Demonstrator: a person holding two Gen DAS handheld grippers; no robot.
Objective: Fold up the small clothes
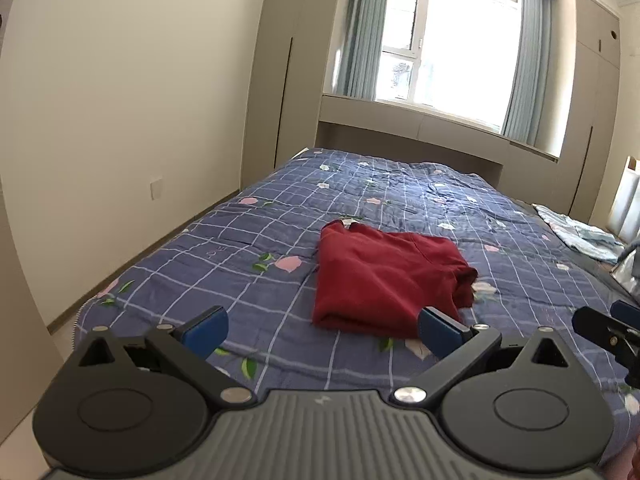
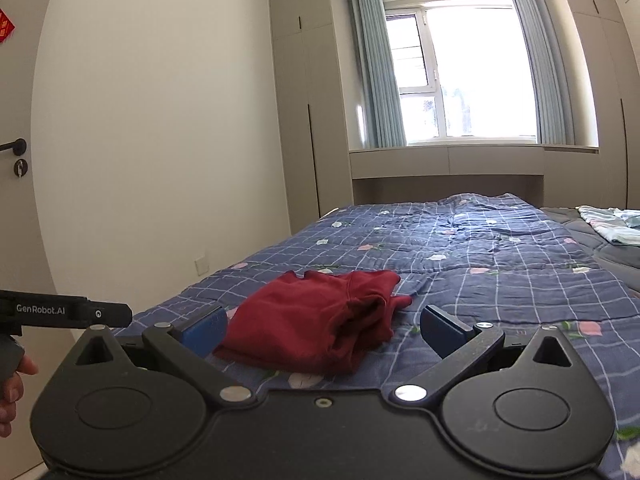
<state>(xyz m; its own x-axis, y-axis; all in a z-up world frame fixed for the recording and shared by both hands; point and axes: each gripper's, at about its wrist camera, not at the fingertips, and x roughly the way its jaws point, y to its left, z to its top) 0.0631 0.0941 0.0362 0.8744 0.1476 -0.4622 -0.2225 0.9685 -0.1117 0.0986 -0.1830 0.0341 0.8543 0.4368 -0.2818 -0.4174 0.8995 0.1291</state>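
A small dark red garment [image 1: 384, 280] lies folded into a rough rectangle on the blue checked quilt [image 1: 248, 240]. One loose end bunches at its right side. My left gripper [image 1: 322, 334] is open just short of the garment's near edge, its blue pads wide apart with nothing between them. In the right wrist view the same red garment [image 2: 320, 320] lies straight ahead on the quilt [image 2: 500, 280]. My right gripper [image 2: 324, 330] is open too, its pads flanking the garment's near edge without touching it.
A light patterned cloth [image 1: 576, 232] lies at the bed's far right, also visible as the patterned cloth [image 2: 612, 224]. Wardrobes and a window ledge stand beyond the bed. The other gripper's body [image 2: 68, 312] and a hand [image 2: 12, 392] sit at the left.
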